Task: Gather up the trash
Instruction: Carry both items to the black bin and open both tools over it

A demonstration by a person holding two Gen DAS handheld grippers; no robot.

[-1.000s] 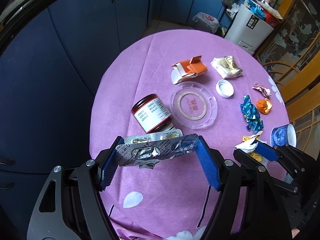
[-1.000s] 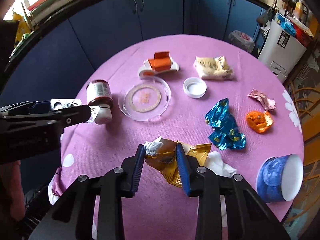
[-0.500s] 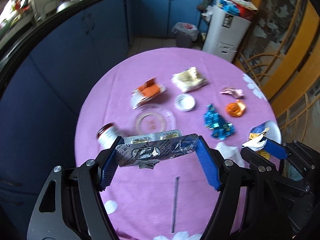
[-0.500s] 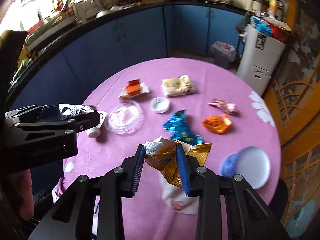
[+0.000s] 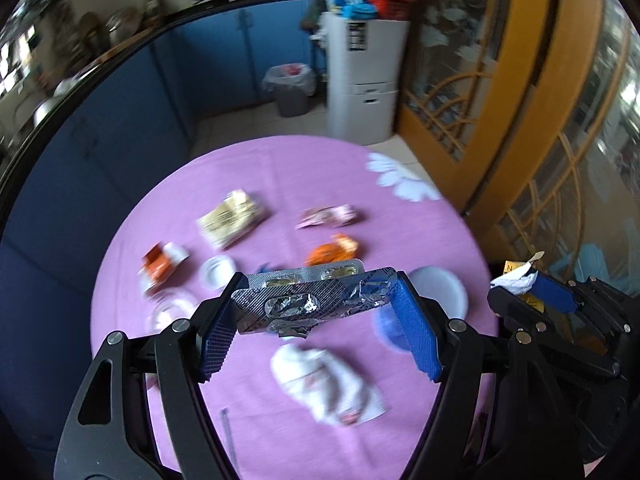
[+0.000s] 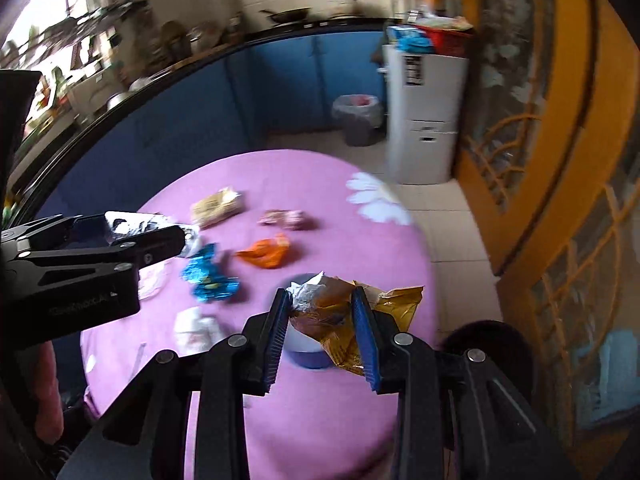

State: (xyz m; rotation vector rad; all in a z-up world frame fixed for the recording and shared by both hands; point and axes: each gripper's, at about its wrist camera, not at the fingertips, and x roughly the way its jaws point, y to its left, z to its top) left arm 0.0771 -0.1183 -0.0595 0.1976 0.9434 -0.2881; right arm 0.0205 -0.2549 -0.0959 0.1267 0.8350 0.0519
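My left gripper (image 5: 318, 282) is shut on silver blister packs (image 5: 304, 304), held crosswise between its blue pads above the purple table (image 5: 280, 168). My right gripper (image 6: 320, 294) is shut on a crumpled gold and brown wrapper (image 6: 396, 304) that sticks out to the right. Each gripper shows in the other's view: the right gripper (image 5: 536, 286) at the right edge, the left gripper (image 6: 152, 236) at the left. On the cloth lie a cream packet (image 5: 232, 220), a pink wrapper (image 5: 328, 216), an orange wrapper (image 5: 332, 252), a blue wrapper (image 6: 208, 272) and a white tissue (image 5: 320, 376).
A lined grey trash bin (image 6: 358, 118) stands on the floor beyond the table, beside a white cabinet (image 6: 424, 120). A blue cup (image 5: 436, 292), a white lid (image 5: 218, 272) and an orange-white box (image 5: 160, 260) sit on the table. Wooden doors (image 6: 560, 160) stand at the right.
Both grippers have swung to the right and risen a little, keeping their loads. The jar has left view. The bin, cabinet and wooden doors have come into view.
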